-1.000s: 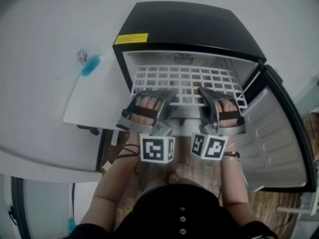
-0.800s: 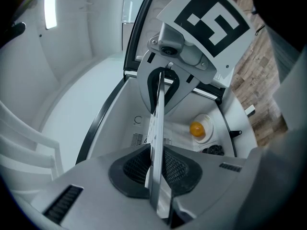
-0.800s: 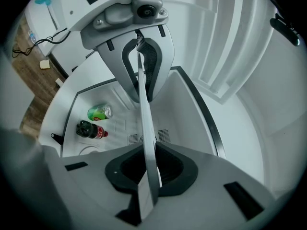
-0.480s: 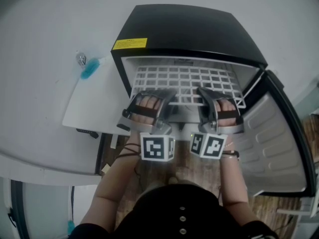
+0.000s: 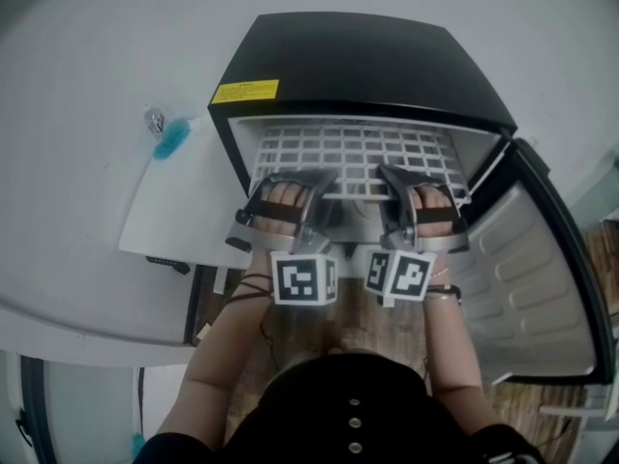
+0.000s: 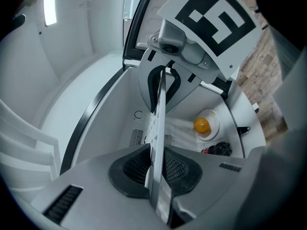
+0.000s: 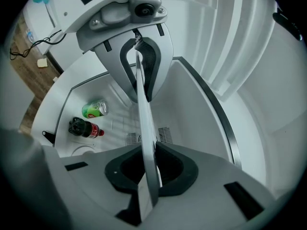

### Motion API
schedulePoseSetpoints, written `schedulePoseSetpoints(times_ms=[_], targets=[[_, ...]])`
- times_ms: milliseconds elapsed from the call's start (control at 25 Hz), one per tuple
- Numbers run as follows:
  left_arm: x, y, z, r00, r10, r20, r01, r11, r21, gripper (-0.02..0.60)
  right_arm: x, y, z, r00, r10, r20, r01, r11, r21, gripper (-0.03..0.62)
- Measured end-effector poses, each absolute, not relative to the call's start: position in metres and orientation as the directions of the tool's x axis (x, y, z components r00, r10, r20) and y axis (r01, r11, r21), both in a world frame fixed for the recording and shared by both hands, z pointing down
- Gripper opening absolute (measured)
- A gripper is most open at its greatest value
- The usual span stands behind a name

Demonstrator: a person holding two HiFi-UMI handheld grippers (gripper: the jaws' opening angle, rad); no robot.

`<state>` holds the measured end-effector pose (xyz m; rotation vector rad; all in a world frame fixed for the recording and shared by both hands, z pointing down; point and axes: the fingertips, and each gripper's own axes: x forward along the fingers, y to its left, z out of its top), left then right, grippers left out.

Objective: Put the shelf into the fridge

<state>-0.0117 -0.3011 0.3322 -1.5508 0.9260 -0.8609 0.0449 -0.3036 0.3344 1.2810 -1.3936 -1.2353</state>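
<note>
Inside fridge (image 5: 368, 61), can (image 7: 94, 109) and bottle (image 7: 84, 127) beneath; left gripper (image 6: 154, 164), right gripper (image 7: 147, 169) clamped on shelf (image 5: 358, 148).

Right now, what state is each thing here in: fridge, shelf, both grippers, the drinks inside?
Fridge: door open.
Shelf: partly inside the fridge, front edge gripped.
Left gripper: shut on the shelf.
Right gripper: shut on the shelf.
Bottle: lying on its side in the fridge.
Can: lying on its side beside the bottle.

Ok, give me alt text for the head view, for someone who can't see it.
The left gripper and right gripper clamp the front edge of a white wire shelf mostly inside an open black mini fridge, its door swung right.
</note>
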Motion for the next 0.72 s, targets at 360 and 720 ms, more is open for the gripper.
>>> schedulePoseSetpoints(times_ms=[360,720], targets=[[-0.01,-0.316,0.339,0.409,-0.909,0.078,-0.108,-0.133,-0.985,0.04,0.047,-0.317,0.333,-0.106,-0.994,-0.029,-0.151,-0.013,0.988,0.038],[-0.011,-0.327,0.339,0.397,-0.915,0.072,-0.113,-0.126,-0.986,0.04,0.047,-0.327,0.332,-0.105,-0.994,-0.04,-0.145,-0.024,0.989,0.038]])
